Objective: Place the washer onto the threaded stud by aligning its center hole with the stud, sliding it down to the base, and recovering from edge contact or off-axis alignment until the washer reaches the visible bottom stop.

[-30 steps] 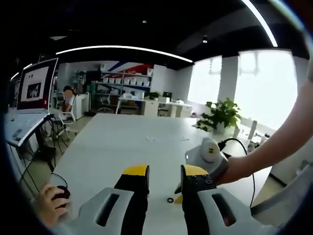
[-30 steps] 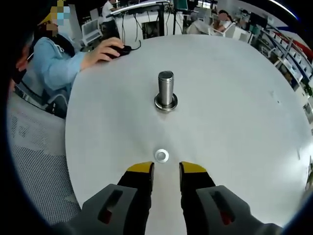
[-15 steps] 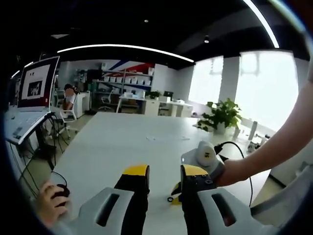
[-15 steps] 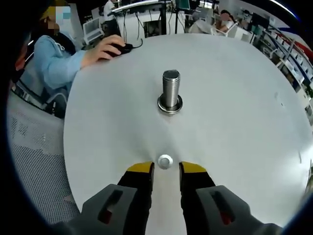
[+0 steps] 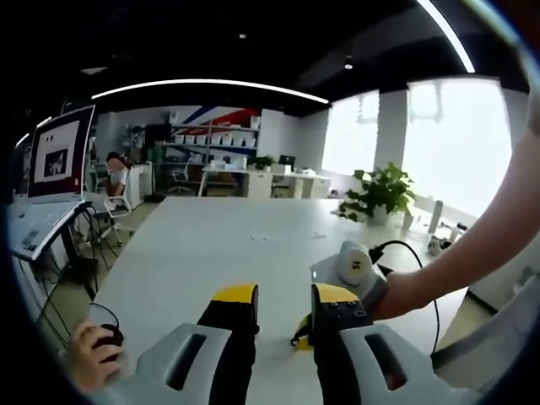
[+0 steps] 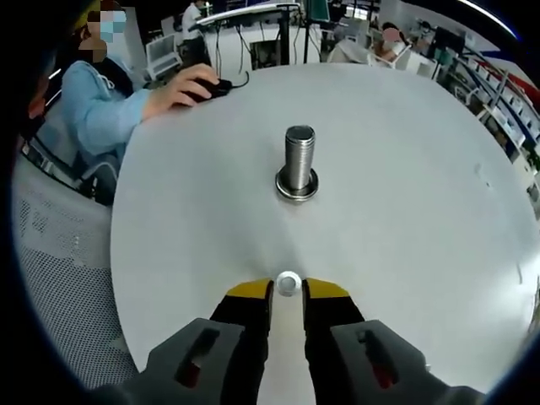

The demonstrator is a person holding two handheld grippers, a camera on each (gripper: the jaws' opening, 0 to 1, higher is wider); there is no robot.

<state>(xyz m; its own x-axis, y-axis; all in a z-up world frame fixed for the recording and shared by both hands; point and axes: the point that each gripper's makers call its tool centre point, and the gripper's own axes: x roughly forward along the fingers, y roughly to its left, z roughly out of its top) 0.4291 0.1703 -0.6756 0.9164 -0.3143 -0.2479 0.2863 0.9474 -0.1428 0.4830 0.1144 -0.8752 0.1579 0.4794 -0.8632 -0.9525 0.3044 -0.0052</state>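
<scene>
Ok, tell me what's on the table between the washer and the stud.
Nothing: in the right gripper view, bare white table runs from the washer, at the right gripper tips, to the stud.

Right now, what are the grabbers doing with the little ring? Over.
Right gripper closing around the washer on the table. Left gripper idle, open. Threaded stud upright ahead, path clear.

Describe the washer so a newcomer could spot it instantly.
On the white round table, an upright threaded stud stands near the middle. Nearer the camera, at the right gripper tips, is the washer: a small, flat, silvery ring, unlike the tall stud.
</scene>
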